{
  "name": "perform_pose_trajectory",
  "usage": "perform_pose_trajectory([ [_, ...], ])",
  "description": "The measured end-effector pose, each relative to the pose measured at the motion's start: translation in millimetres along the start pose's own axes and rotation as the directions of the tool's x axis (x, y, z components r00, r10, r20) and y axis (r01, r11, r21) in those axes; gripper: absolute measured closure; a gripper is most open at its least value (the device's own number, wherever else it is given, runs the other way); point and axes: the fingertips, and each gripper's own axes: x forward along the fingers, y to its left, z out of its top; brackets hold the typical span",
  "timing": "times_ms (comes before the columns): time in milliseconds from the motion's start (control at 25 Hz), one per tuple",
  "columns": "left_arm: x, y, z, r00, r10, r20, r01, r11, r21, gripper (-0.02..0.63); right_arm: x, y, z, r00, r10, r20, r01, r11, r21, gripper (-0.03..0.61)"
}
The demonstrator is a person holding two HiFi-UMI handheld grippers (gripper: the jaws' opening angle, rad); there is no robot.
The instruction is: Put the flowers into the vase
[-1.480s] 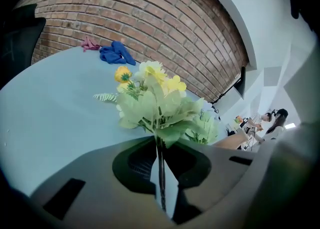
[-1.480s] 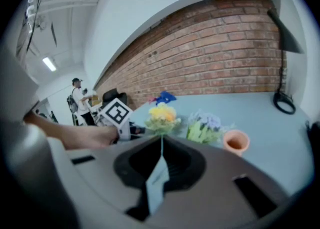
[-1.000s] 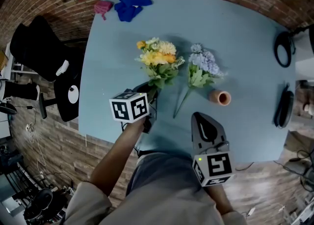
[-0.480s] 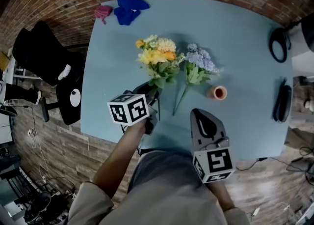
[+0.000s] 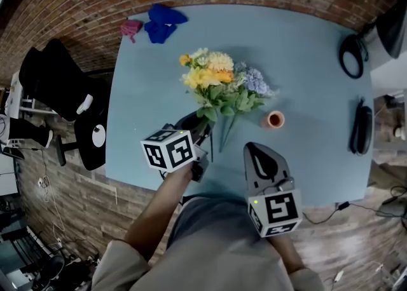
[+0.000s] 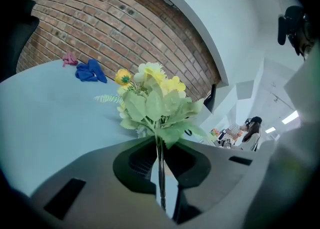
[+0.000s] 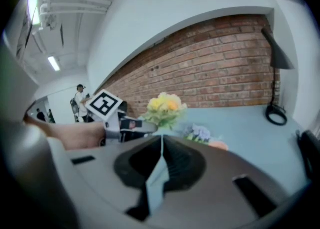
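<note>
The left claw [image 6: 161, 153] is clenched on the thin green stem [image 6: 160, 175] of the yellow bouquet [image 6: 152, 100], its jaws narrowed until only that stem stands in the slit between them. The grip sits low on the stem, below the leaves, probably so that the heads stay uncrushed and the cut end stays free to go down into a narrow mouth. In the left gripper view the blooms stand up and away from the claw, and the bunch looks clear of the surface [image 5: 305, 48], carried rather than lying. From above, its flowers overlap the purple bouquet [image 5: 255, 84], which lies flat on the surface with its stem pointing back toward the person. The right claw [image 7: 161, 140] is clenched too, but on nothing: its jaws meet and only bare surface shows below them. It hangs near the person's body, short of the flowers, which reads as a waiting pose; it may be kept free to steady the vase [image 5: 275, 119]. That vase is small and orange, upright with its mouth open to the camera, just beside the purple stem and to the right of the held bunch, so the carry to it is short. Its small mouth suggests that the stem will have to be tipped upright and aimed with care. At the far edge, well apart from all this, lie a blue cloth [image 5: 162, 20] and a pink cloth [image 5: 131, 27], no part of the job
</note>
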Motion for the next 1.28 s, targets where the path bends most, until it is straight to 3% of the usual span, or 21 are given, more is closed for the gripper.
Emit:
perform_pose_trajectory([
  [1280,32,-121,36,0.974,-0.201,0.109,0.185,0.973,0.138,0.560,-37,-23,-13,1.000,-0.017,-0.003,0.017,1.000,0.003,0.555],
])
